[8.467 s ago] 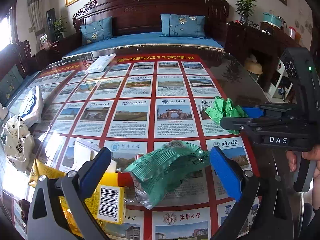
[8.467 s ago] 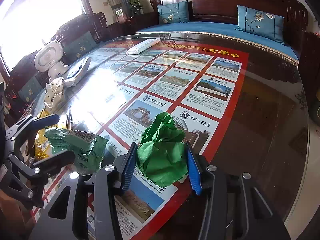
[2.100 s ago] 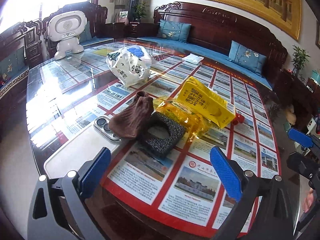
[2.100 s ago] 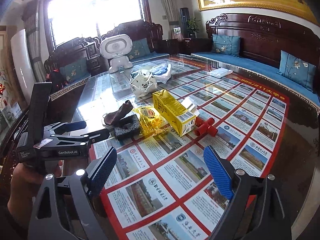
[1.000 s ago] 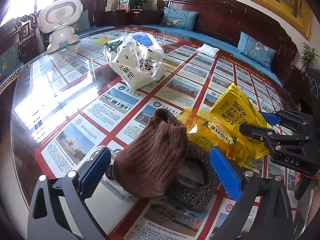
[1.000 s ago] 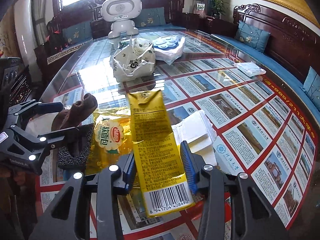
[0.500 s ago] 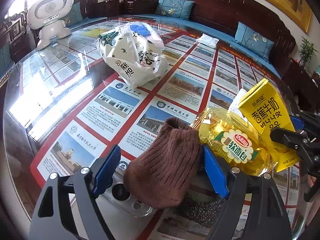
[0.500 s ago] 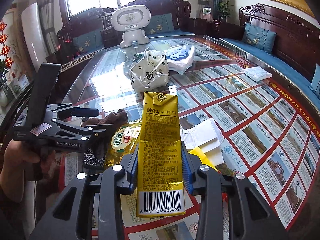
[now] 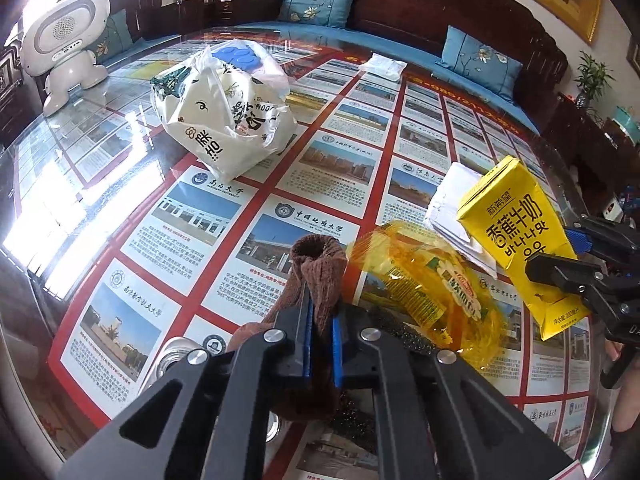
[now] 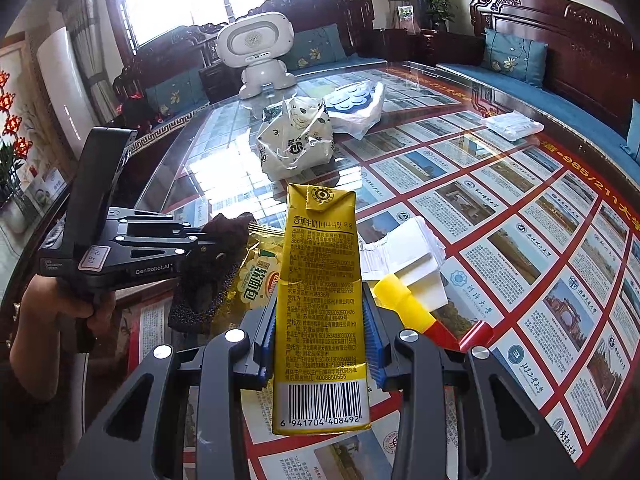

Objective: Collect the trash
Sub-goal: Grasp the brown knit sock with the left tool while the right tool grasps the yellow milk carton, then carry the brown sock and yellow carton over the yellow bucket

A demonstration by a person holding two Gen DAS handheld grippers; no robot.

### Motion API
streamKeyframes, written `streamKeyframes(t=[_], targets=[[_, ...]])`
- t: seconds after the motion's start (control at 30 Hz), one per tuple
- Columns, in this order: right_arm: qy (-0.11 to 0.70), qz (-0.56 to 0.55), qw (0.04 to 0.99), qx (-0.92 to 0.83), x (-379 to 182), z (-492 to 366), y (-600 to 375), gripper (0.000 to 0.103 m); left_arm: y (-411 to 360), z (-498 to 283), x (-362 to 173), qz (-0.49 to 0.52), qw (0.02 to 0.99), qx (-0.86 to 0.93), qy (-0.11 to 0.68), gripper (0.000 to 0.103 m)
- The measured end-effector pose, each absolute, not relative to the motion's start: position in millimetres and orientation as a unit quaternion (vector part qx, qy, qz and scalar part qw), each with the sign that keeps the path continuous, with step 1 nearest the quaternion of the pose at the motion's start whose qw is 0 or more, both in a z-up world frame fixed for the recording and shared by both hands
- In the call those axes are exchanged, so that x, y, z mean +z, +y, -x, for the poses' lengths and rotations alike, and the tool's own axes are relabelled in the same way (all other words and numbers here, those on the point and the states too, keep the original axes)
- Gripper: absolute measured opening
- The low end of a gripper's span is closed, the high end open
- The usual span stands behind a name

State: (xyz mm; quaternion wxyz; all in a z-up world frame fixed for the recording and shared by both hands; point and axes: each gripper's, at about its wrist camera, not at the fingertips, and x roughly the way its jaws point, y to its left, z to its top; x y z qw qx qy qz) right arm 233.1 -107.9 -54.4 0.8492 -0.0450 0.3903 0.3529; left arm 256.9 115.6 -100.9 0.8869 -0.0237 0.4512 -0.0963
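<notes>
One brown sock (image 9: 320, 276) in left claw (image 9: 320, 336), one yellow carton (image 10: 320, 300) in right claw (image 10: 320, 344).

— What do the tools look like?

— Both are matte black frames with round silver screws. The left gripper (image 9: 320, 332) has blue ribbed pads (image 9: 307, 336); so does the right gripper (image 10: 320, 344).

— Any markings?

— From the right wrist view, the left one's side reads "GenRobot.AI", with a small white label beside it. The bare-skinned hand (image 10: 80, 304) wraps its black handle.
</notes>
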Motion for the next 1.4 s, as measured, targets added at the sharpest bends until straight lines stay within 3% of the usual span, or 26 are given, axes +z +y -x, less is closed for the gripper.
streamKeyframes(t=[0.4, 0.77, 1.4], targets=[[0.362, 0.024, 0.861, 0.356, -16, -192, -138, 0.035, 94, -210, -49, 0.026, 0.91, -0.124, 0.396, 0.007], [0.348, 0.002, 0.875, 0.336, 12, -107, -207, 0.035, 9, -142, -8, -0.009, 0.9, -0.221, 0.375, 0.007], [0.365, -0.059, 0.913, 0.172, -22, 54, -423, 0.035, -232, -61, -50, -0.093, 0.808, -0.402, 0.421, 0.007]])
